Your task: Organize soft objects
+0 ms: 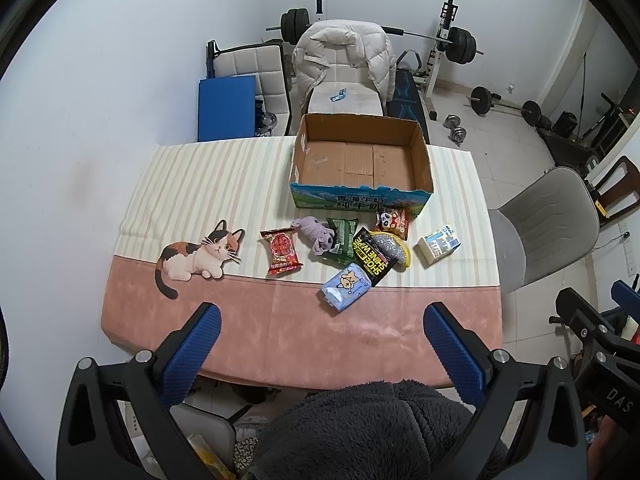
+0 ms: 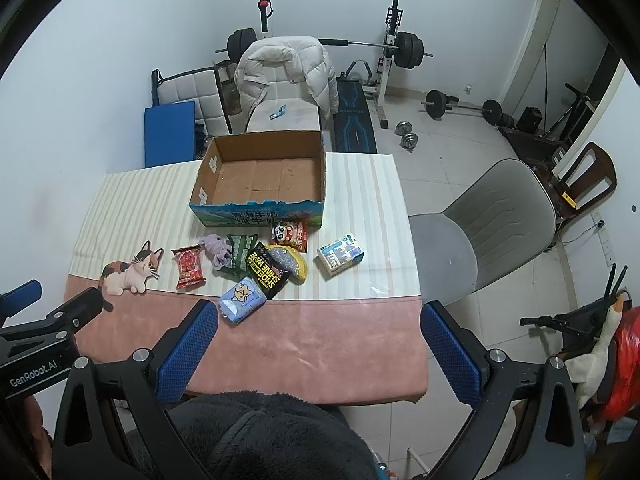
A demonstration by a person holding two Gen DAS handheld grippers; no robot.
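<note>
Gym room w/ barbell rack [image 1: 448, 36]; striped-and-pink cloth table [image 1: 280, 328]. Open rectangular cardboard box [image 1: 360, 160] at far edge. Crinkly soft packets [image 1: 352, 248] piled just in front. Both grippers, left [image 1: 320, 344] & right [image 2: 318, 342], spread wide, holding nothing.

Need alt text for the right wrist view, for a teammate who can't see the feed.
The open right hand-held gripper hovers over the near pink edge of a striped tablecloth-covered table, holding nothing. Beyond it, a cluster of small soft packets, including a light blue tissue pack, lies in front of an empty open cardboard box.
</note>
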